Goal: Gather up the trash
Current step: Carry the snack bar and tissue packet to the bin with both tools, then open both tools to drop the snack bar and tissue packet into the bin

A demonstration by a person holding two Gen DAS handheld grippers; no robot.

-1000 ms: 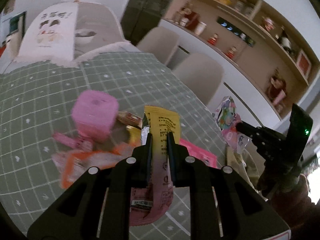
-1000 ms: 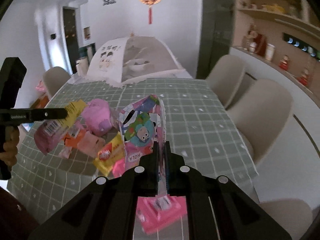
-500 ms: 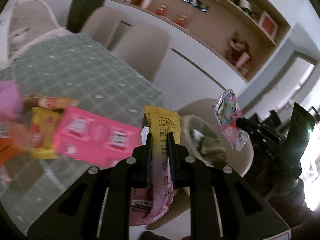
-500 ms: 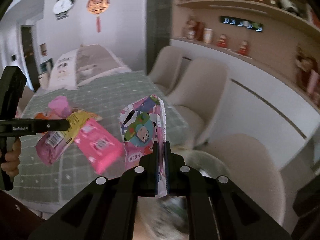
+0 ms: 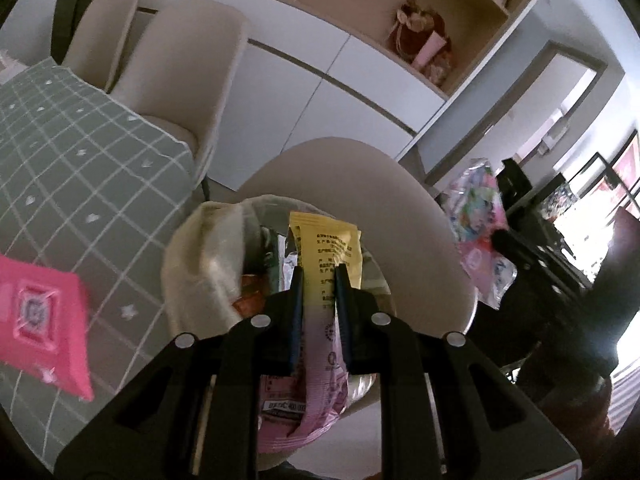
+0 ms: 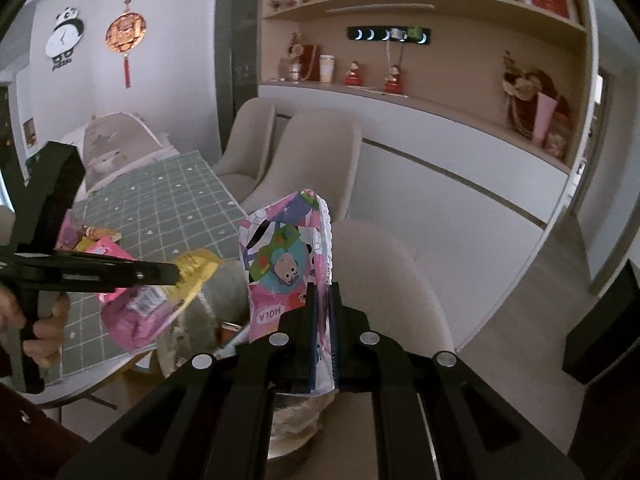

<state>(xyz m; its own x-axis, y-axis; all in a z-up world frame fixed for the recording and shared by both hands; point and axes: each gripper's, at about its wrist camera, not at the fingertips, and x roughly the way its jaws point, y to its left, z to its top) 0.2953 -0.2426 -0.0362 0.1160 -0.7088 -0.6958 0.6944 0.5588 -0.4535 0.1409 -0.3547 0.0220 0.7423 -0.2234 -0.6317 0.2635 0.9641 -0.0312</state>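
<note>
Two tongs clamp crinkly foil: left tongs (image 5: 319,276) a yellow-pink sachet (image 5: 326,252), right tongs (image 6: 323,294) a glossy cartoon wrapper (image 6: 286,264).

Both wrist views angled down, close; share trash bin (image 5: 208,264).

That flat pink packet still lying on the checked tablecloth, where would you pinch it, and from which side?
I'd take the pink packet by its near edge, the one toward the table's end where the trash bag waits. It lies flat, so only a thin edge offers a pinch; come in low from that side. Both claws are busy now: the left claw grips a yellow-pink wrapper, the right claw a cartoon packet.
</note>
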